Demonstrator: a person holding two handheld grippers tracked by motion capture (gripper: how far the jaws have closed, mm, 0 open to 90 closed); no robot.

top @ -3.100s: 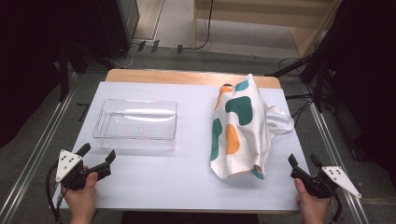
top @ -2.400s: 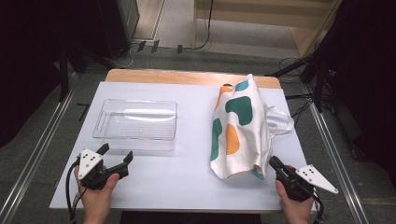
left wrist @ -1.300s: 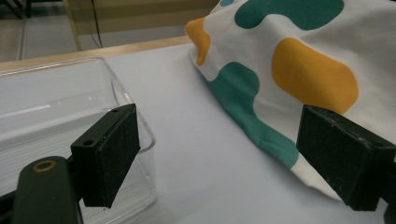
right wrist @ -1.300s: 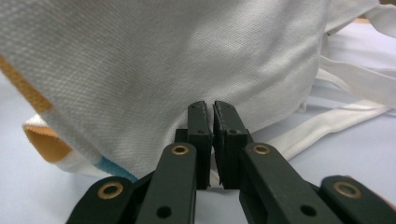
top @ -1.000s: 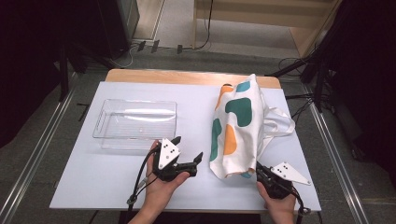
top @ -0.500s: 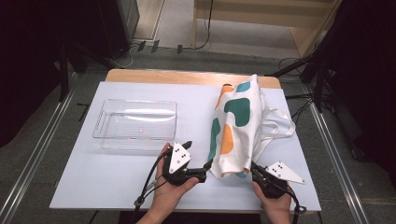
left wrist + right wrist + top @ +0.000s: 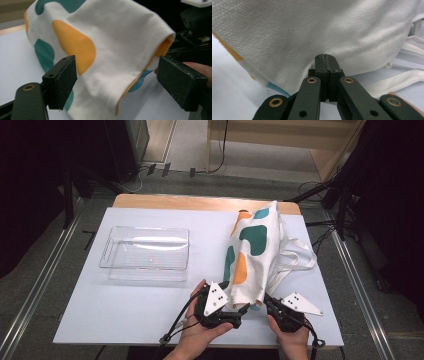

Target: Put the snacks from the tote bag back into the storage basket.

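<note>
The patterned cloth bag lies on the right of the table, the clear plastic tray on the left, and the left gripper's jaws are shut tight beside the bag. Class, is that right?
Not quite. The left gripper has its jaws wide open, with the near end of the cloth bag between them, as the left gripper view shows. The bag's and the clear tray's places are as stated.

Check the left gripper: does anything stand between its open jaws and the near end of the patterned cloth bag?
Nothing visible does. The left gripper has its jaws open on either side of the cloth bag, whose folded near end already lies between them, pads apart from it. The jaws have just been closing slightly.
</note>
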